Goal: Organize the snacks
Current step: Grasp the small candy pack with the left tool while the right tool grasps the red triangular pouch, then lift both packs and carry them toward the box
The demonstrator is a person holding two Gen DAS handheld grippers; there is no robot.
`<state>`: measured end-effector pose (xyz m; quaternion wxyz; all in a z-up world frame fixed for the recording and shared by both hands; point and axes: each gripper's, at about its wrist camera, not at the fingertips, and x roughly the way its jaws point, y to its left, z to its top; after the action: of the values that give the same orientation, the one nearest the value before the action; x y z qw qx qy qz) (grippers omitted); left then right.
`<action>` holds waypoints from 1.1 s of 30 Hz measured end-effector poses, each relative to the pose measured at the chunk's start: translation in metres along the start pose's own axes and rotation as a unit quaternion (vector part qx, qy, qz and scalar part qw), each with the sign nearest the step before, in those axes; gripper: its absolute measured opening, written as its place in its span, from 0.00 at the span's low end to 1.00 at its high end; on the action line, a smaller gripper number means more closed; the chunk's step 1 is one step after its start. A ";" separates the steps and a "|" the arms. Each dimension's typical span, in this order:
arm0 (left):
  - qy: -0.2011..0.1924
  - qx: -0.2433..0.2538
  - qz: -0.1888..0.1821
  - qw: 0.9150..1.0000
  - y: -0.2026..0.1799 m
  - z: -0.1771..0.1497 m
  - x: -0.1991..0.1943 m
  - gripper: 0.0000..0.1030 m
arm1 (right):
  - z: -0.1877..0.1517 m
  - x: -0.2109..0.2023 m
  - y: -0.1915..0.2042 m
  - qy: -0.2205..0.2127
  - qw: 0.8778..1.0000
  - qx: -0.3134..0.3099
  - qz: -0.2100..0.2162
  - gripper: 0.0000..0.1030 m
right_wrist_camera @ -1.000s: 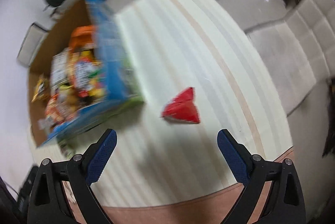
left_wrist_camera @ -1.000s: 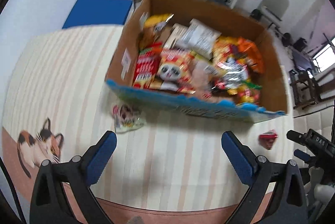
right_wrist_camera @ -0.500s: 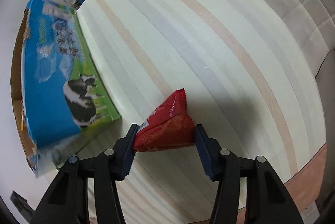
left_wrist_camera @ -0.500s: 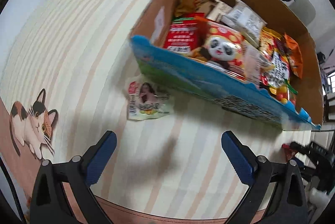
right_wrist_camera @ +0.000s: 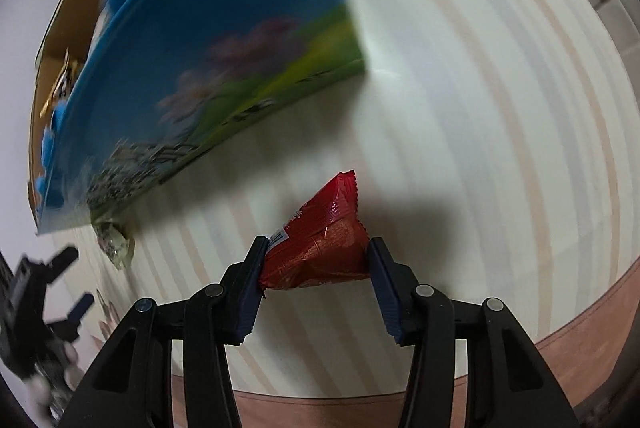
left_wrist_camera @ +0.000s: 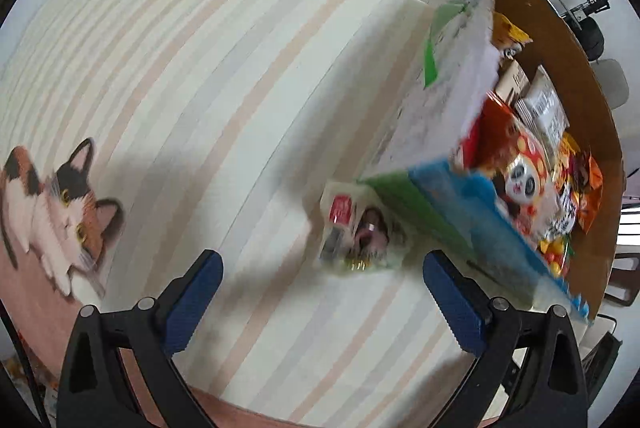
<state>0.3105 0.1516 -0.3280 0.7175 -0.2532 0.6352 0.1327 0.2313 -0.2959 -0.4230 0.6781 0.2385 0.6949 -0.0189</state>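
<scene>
Red packet pinched, clear pouch still waiting

Right gripper [right_wrist_camera: 316, 268] squeezes the red packet [right_wrist_camera: 320, 244] on the table; left gripper [left_wrist_camera: 320, 292] hangs spread above the pouch [left_wrist_camera: 358, 232] beside the nearly full box [left_wrist_camera: 480, 220].

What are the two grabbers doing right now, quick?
Left gripper: open, holding nothing; a pale snack packet lies just ahead of it.
Right gripper: shut on the red packet.

Left gripper [left_wrist_camera: 318, 292] jaws wide apart above striped tablecloth [left_wrist_camera: 208, 76], blurred pale snack packet [left_wrist_camera: 360, 232] touching snack-filled cardboard box [left_wrist_camera: 460, 196], calico cat print [left_wrist_camera: 56, 212] left.
</scene>
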 end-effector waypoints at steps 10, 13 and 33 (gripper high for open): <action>0.024 0.120 0.020 0.992 -0.036 0.008 0.042 0.74 | 0.011 -0.002 0.039 -0.003 1.000 -0.025 -0.012 0.51; 0.026 0.132 0.021 0.991 -0.038 0.008 0.047 0.58 | 0.012 -0.003 0.040 -0.003 0.999 -0.028 -0.016 0.51; 0.109 0.222 0.044 0.968 -0.031 -0.155 0.033 0.58 | -0.090 0.007 0.026 0.082 0.987 -0.126 -0.063 0.51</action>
<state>0.2006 0.0386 -0.3639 0.6754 -0.0720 0.7339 -0.0083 0.1566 -0.2387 -0.4151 0.6412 0.1080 0.7584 0.0452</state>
